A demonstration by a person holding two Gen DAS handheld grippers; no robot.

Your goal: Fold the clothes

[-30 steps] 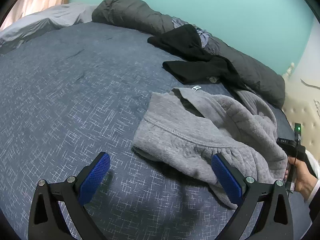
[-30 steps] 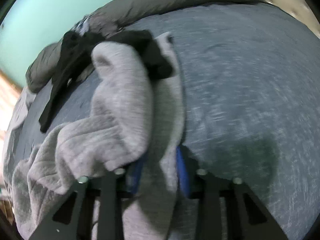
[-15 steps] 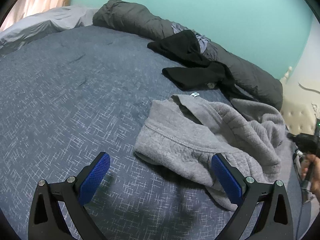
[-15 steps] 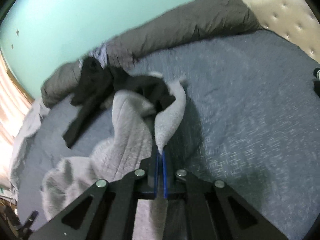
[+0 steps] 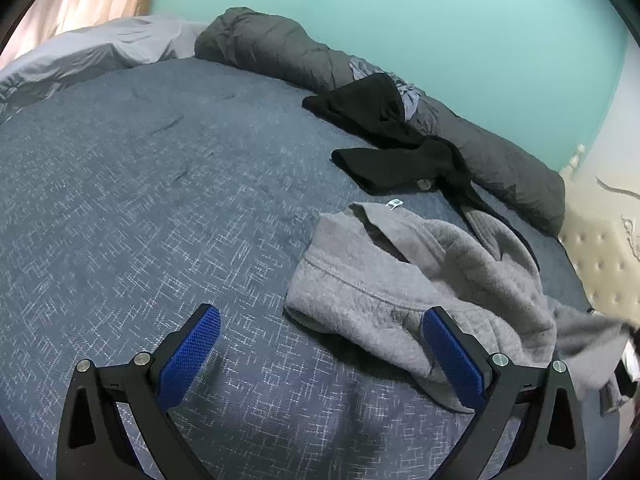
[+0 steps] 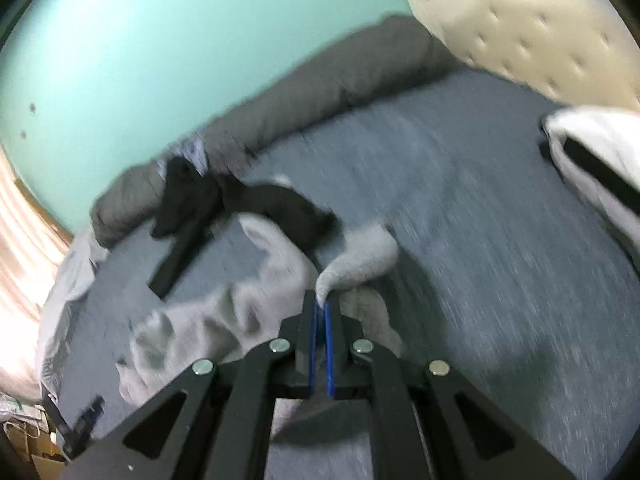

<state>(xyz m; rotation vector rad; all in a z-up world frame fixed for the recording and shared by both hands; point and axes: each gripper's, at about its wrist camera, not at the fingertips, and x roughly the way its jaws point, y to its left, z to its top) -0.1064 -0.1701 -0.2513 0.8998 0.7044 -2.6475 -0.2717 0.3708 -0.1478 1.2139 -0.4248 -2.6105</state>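
In the right wrist view the right gripper (image 6: 320,304) sits low at centre, its blue pads clenched on a fold of the grey fleece garment (image 6: 360,264), lifting it off the blue bedspread (image 6: 480,240). The left gripper (image 5: 320,344) is at the bottom of its view, jaws spread wide and empty, tilted down over the bedspread, its right pad just beside the garment's hem. A small white label (image 5: 394,203) at the collar is too small to read. Black clothes (image 5: 384,136) lie in the upper right, against a dark grey rolled duvet (image 5: 280,52).
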